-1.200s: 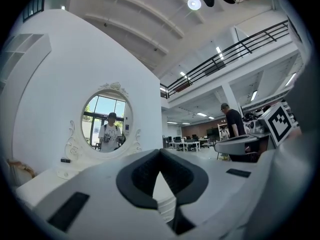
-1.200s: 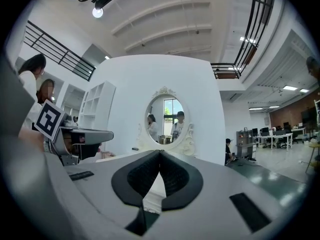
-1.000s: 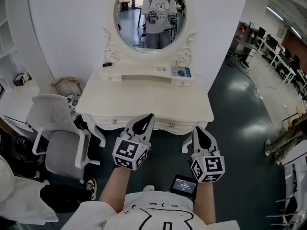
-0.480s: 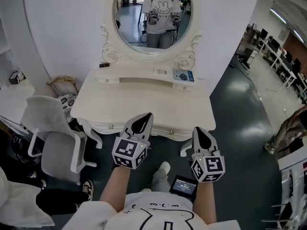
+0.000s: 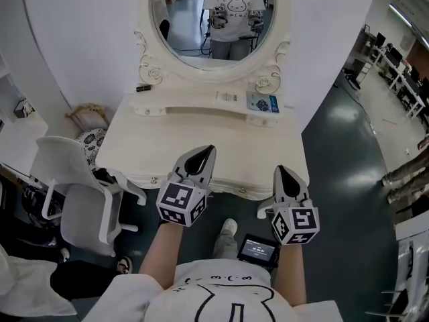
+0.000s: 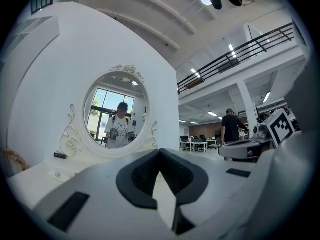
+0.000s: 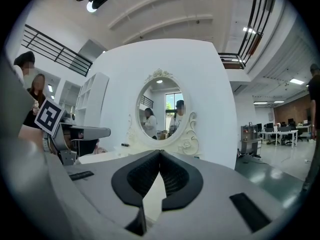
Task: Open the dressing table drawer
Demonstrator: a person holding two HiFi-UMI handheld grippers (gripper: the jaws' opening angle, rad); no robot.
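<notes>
Mirror [image 5: 214, 19]: its top is cut off in my head view.
Drawer: I can't see its front; the dressing table [image 5: 201, 129] top hangs over it and my left gripper [image 5: 208, 151] covers the middle.
Small dark thing [image 5: 143, 88]: too small to tell.
Blue box [image 5: 263, 102]: print too small to read.

mirror [image 5: 211, 19]: behind worktop [image 5: 201, 139]
chair [image 5: 74, 200]: left of worktop
left claw [image 5: 203, 153]: over worktop's front edge, mid
right claw [image 5: 285, 174]: over front edge, near right corner
</notes>
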